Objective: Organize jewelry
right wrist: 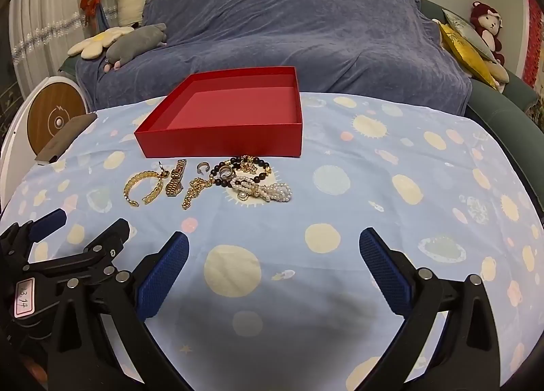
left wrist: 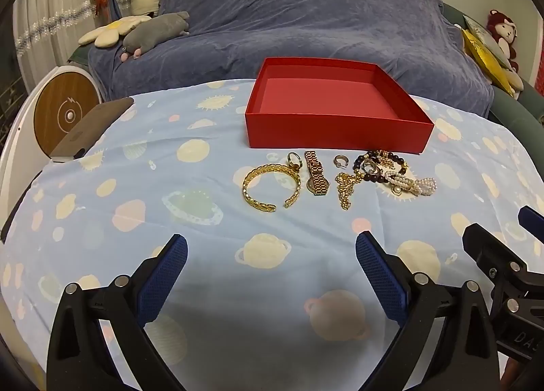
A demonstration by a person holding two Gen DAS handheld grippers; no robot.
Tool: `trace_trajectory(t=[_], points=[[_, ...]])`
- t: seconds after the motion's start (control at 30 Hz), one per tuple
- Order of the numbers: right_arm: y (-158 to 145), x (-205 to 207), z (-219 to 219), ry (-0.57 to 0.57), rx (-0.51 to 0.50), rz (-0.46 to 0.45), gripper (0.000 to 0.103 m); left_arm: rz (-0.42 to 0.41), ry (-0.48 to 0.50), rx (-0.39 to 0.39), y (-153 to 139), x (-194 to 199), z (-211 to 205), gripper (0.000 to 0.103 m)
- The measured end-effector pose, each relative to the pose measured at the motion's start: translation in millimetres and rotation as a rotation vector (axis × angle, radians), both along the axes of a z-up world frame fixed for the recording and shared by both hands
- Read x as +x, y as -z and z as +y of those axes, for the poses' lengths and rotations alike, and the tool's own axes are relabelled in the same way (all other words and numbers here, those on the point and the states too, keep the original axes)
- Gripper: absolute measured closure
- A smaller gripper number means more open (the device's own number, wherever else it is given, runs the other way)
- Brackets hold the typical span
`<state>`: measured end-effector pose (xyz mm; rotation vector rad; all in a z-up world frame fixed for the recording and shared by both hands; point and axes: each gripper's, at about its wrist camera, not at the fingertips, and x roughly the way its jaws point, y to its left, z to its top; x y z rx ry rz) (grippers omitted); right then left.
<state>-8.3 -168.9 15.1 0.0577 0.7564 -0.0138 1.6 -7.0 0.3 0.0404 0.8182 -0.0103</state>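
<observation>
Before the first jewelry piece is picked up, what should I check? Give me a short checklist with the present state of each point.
1. Left gripper open with nothing between its blue pads: ok.
2. Right gripper open with nothing between its pads: ok.
3. Shallow red cardboard box open on top, inside bare: ok.
4. Gold open cuff bracelet lies apart from the other pieces, easy to take alone: ok.
5. White pearl strand free of the dark bead bracelet: not ok, they overlap in a pile.
6. Both grippers close to the jewelry: not ok, both hover short of it.
</observation>
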Motion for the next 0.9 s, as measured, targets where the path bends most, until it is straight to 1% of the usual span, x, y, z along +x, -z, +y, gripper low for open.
trace_trajectory(t=[0.33,0.43,0.83,0.87,0.9], points=[[1,-1,0,0.001,0.0,0.002,0.005,-0.006,-0.001,-0.005,0,-6,7,0.007],[1,-1,-1,0.0,-0.005,0.002,0.005,0.004,-0.001,-0.009,1,-3,7,0.007],[2,-1,0,0.003,-0.007,0.003,0.005,0.0,0.0,-0.006,6,-1,15,0.007],[2,-1,0,0.003,-0.007,0.002,0.005,0.0,0.0,-0.005,1,-3,7,0.007],[2,-1,0,0.003,-0.007,0.003,0.005,0.0,-0.001,-0.005,1,-3,7,0.007]])
